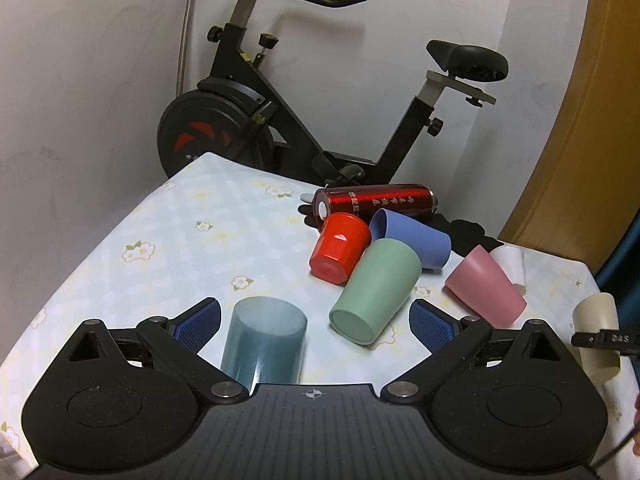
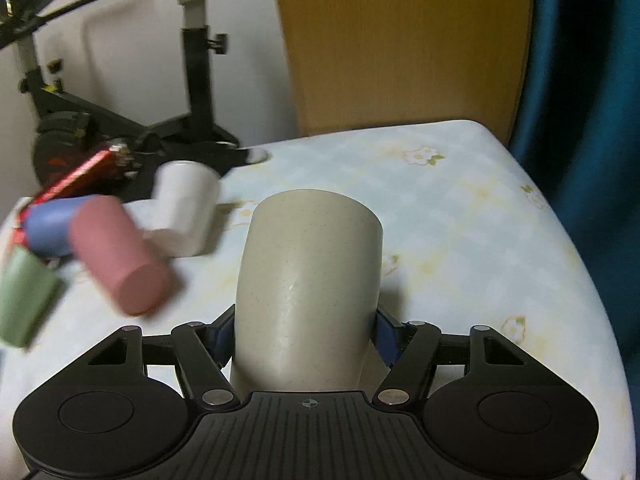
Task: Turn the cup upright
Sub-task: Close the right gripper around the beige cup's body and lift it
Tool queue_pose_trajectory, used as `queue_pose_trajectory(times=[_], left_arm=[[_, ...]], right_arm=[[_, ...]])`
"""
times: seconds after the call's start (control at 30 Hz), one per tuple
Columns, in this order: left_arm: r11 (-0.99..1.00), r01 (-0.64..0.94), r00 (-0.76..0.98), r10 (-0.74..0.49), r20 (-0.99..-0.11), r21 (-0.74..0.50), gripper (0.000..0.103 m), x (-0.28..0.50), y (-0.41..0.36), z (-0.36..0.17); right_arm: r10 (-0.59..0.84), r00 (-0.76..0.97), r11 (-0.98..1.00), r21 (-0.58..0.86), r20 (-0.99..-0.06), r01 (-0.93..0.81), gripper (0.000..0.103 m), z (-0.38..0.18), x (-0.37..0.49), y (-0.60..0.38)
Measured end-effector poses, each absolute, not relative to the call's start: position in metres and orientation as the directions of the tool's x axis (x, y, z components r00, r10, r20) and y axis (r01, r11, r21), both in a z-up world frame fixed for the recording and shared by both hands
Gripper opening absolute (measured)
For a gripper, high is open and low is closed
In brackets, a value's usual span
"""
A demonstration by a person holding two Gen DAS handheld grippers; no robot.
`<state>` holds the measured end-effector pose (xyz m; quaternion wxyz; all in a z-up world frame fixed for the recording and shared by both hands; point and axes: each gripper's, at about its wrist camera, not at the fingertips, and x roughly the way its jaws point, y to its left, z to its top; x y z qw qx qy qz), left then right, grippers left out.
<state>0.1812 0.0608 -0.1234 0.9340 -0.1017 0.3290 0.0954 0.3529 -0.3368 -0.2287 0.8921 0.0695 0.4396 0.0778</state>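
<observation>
My right gripper [image 2: 306, 334] is shut on a beige cup [image 2: 308, 280], lifted over the table; the cup also shows in the left wrist view [image 1: 596, 336] at the far right. My left gripper [image 1: 316, 316] is open, with a teal cup [image 1: 264, 344] standing mouth-down between its fingers, nearer the left pad. A green cup [image 1: 376, 290], a red cup [image 1: 340, 248], a blue cup [image 1: 412, 238], a pink cup [image 1: 486, 286] and a white cup [image 1: 510, 264] lie on their sides beyond.
A red metallic bottle [image 1: 376, 202] lies behind the cups. The table wears a floral cloth [image 1: 180, 240]. An exercise bike [image 1: 256, 100] stands behind the table, a wooden panel [image 2: 400, 40] and a blue curtain [image 2: 584, 80] to the right.
</observation>
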Motion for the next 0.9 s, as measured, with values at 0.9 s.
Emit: queue_pose_trajectory(times=[0.9], left_arm=[[0.948,-0.298,0.738,0.153,-0.657,-0.115,0.101,0.150,0.094,-0.131]], right_arm=[[0.475,0.251,0.861,0.386,-0.843,-0.332,0.063,-0.237,0.269,-0.124]])
